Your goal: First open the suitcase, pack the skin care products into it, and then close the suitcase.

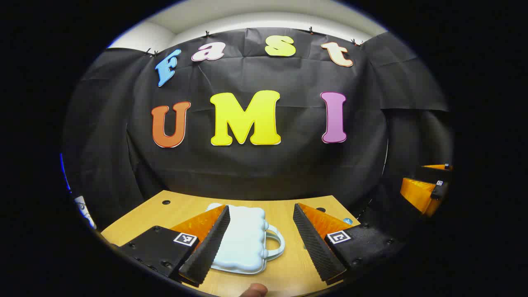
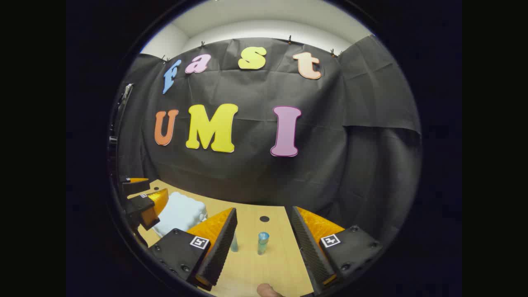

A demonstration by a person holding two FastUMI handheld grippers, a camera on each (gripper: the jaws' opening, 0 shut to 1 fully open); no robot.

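A small pale blue suitcase (image 1: 243,239) lies flat and closed on the wooden table (image 1: 288,272), its handle (image 1: 275,244) facing right. My left gripper (image 1: 264,268) hovers open above it, fingers spread either side of the case. In the right gripper view the same suitcase (image 2: 179,214) sits at the left, with the left gripper (image 2: 144,202) over it. Two slim blue-capped skin care bottles (image 2: 262,242) (image 2: 234,243) stand upright on the table between the spread fingers of my right gripper (image 2: 264,272), which is open and holds nothing.
The black cloth wall closes the back and sides of the table. Small dark holes (image 2: 264,218) mark the tabletop. The right gripper (image 1: 427,189) shows at the far right of the left gripper view. A fingertip (image 1: 253,291) peeks in at the bottom.
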